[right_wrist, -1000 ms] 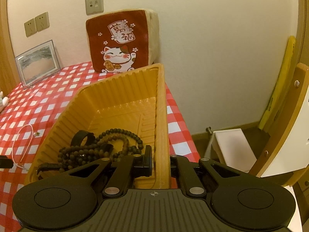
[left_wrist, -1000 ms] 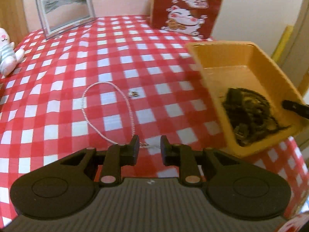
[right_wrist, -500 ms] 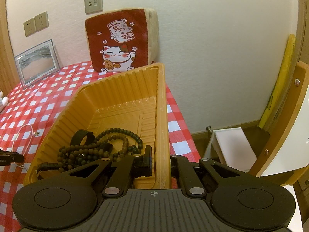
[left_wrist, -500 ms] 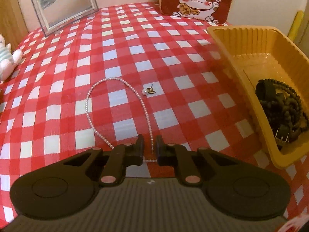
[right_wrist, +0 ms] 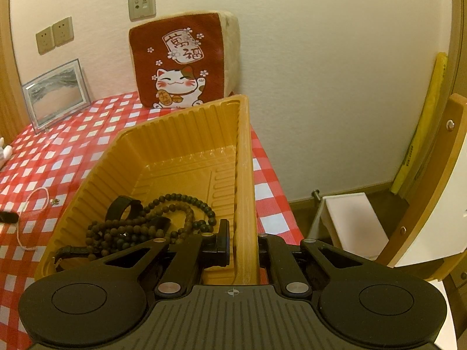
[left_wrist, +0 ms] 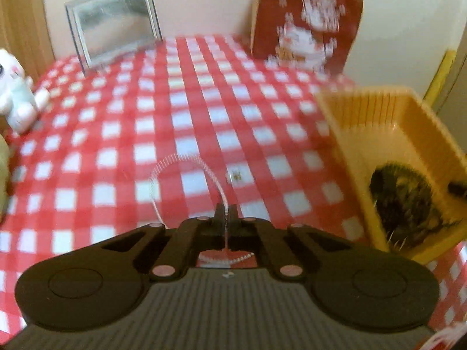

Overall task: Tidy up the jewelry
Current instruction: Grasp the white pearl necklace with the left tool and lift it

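A thin pearl necklace lies in a loop on the red checked tablecloth. My left gripper is shut on its near end, and the strand runs up between the fingers. A small earring lies just right of the loop. My right gripper is shut on the right wall of the yellow tray, which is tilted up. Dark bead bracelets and a black band lie in the tray's near end. The necklace and the left fingertip show at the far left of the right wrist view.
A red lucky-cat cushion and a framed picture stand at the back against the wall. A white plush toy sits at the left table edge. A wooden chair and a white stool stand right of the table.
My left gripper has closed from open onto the near end of the pearl necklace and has begun lifting; the view is now blurred. My right gripper keeps holding the tray wall.
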